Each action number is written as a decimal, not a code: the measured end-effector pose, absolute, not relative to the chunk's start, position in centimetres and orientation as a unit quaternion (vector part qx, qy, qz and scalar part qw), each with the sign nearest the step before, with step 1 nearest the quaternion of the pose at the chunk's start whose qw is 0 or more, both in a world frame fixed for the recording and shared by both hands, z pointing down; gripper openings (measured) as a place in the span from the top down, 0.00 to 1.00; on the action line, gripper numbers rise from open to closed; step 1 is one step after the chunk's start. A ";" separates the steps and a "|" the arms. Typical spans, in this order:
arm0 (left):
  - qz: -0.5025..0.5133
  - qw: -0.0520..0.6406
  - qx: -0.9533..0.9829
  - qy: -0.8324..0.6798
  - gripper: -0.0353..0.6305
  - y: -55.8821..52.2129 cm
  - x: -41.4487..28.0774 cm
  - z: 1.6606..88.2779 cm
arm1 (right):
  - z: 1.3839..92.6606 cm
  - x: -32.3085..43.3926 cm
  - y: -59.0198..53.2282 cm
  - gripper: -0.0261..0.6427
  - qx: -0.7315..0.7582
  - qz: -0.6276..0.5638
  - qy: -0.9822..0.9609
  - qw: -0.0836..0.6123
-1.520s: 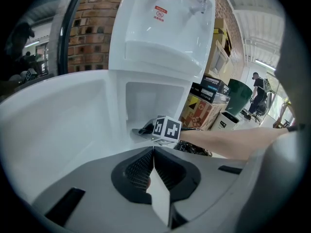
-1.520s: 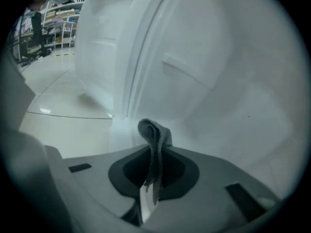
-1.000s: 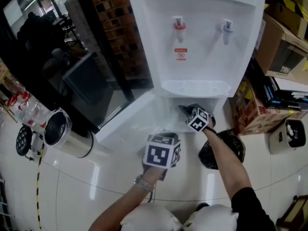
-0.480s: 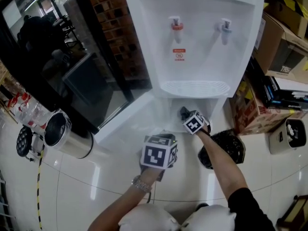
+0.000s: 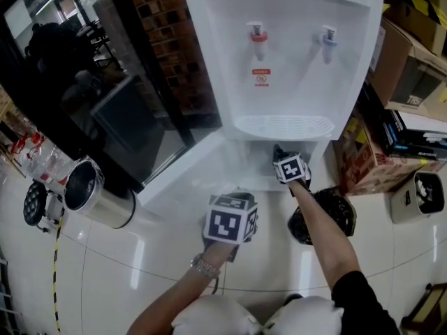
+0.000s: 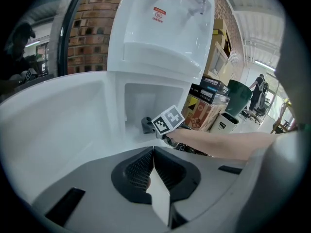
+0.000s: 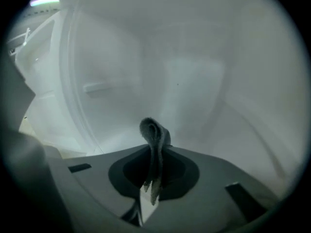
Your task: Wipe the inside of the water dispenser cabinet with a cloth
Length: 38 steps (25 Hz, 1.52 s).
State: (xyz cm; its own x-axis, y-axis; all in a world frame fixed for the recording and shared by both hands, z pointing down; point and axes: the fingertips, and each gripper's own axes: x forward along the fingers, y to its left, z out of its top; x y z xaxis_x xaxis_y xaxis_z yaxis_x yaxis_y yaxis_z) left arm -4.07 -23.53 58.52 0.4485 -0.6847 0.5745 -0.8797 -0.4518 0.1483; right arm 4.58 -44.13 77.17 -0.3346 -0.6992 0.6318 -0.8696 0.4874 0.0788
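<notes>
Against a brick wall [image 5: 167, 47] at the far side of the white tiled floor [image 5: 140, 257] stands the white dispenser [image 5: 279, 61], with a red tap [image 5: 258, 33] on the left, a blue tap [image 5: 328, 37] on the right and a drip tray [image 5: 285, 126] below them. Under the tray the cabinet [image 6: 141, 101] is open, and its door [image 5: 188, 180] swings out to the near left. Cardboard boxes [image 5: 412, 68] are stacked to the right of the dispenser, and a steel bin [image 5: 94, 194] sits on the floor well to the left, beside the dark glass. A black bag [image 5: 328, 215] lies on the floor at the near right of the cabinet, just beside the person's right forearm. The right gripper [image 7: 154, 152] reaches into the cabinet mouth from the near side, its marker cube just at the opening. Its jaws are clamped on a grey cloth [image 7: 154, 135], which sticks out past the tips as a folded loop, with white inner walls all around it. Whether the cloth touches a wall cannot be told. The left gripper [image 6: 153, 159] is held nearer and to the left, outside the cabinet and over the floor by the open door. It points toward the opening, and its jaws are pressed together with nothing between them.
</notes>
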 end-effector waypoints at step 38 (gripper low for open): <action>0.219 0.229 0.824 -0.470 0.94 -23.7 -4.0 59.3 | 75.1 4.7 -44.1 0.94 0.562 0.139 -0.777 0.249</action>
State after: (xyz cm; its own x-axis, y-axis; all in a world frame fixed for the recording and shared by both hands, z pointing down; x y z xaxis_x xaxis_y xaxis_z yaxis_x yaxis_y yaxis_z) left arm -4.01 -23.73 59.33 0.4617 -0.6745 0.5761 -0.8751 -0.4527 0.1712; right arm 4.66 -44.06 75.10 -0.2453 -0.8031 0.5430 -0.9417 0.3304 0.0632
